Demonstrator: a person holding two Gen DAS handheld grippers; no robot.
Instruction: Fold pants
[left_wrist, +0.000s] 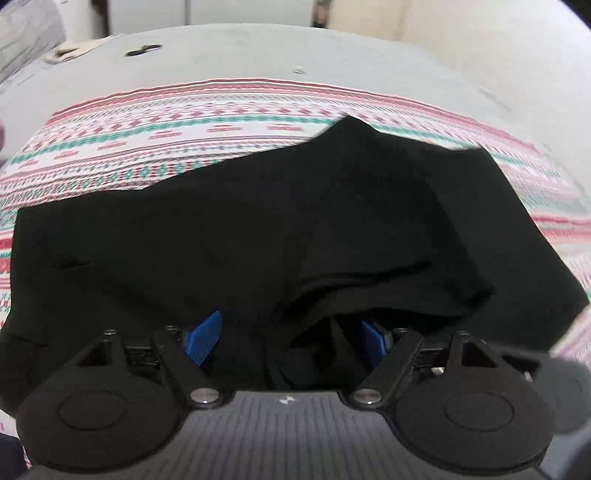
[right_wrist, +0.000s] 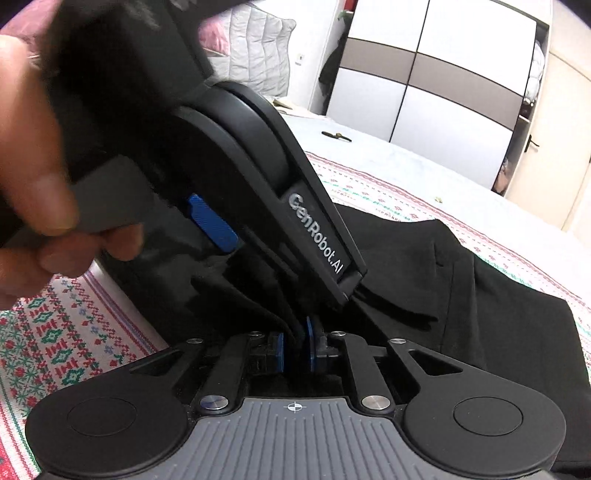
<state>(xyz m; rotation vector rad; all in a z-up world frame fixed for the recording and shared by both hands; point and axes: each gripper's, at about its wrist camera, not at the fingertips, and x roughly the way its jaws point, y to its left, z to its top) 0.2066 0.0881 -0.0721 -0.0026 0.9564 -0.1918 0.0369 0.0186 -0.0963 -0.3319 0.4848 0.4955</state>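
Black pants (left_wrist: 258, 229) lie partly folded on a red, green and white patterned bedspread (left_wrist: 184, 122). My left gripper (left_wrist: 290, 338) is low over their near edge, open, its blue pads (left_wrist: 203, 339) wide apart with loose cloth bunched between them and a fold draped over the right pad. In the right wrist view the pants (right_wrist: 480, 295) spread to the right. My right gripper (right_wrist: 294, 347) is nearly closed, pinching a strip of black cloth. A hand (right_wrist: 33, 166) holds the left gripper's body just above it, one blue pad (right_wrist: 212, 221) showing.
Bare grey sheet (left_wrist: 258, 55) lies beyond the bedspread (right_wrist: 55, 339), with a small dark object (left_wrist: 142, 51) on it. A white and brown wardrobe (right_wrist: 424, 74), a door (right_wrist: 546, 147) and a quilted grey cushion (right_wrist: 255, 48) stand behind the bed.
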